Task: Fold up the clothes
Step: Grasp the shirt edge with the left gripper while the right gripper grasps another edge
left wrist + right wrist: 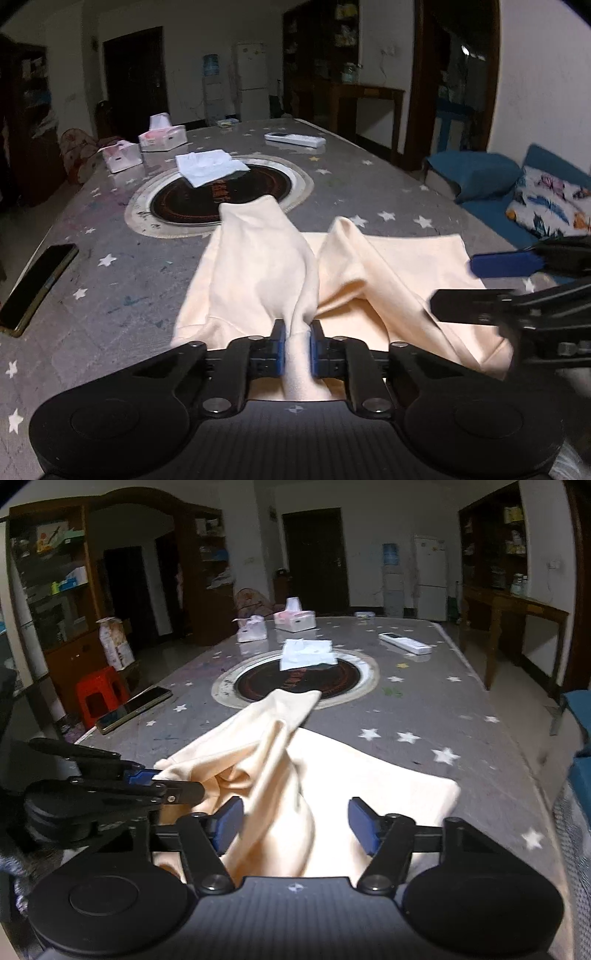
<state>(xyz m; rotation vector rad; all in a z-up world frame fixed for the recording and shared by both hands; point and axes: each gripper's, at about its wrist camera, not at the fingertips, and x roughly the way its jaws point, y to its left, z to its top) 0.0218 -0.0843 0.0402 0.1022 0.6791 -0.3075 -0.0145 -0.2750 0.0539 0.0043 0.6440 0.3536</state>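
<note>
A cream garment [351,280] lies bunched on the grey star-patterned table [110,229], near its front edge. My left gripper [297,341] is shut on a raised fold of the garment, which runs up from the pads toward the table's round inset. My right gripper [295,821] is open, its blue pads wide apart with the cream garment [295,782] lying between and below them. The right gripper also shows at the right edge of the left wrist view [461,284]. The left gripper shows at the left in the right wrist view [159,781], pinching cloth.
A round dark inset [221,192] sits mid-table with a folded white cloth [208,166] on its far edge. A phone [35,284] lies at the left edge. Two tissue boxes [162,136] and a white remote [295,139] lie farther back. A blue sofa [517,192] stands right.
</note>
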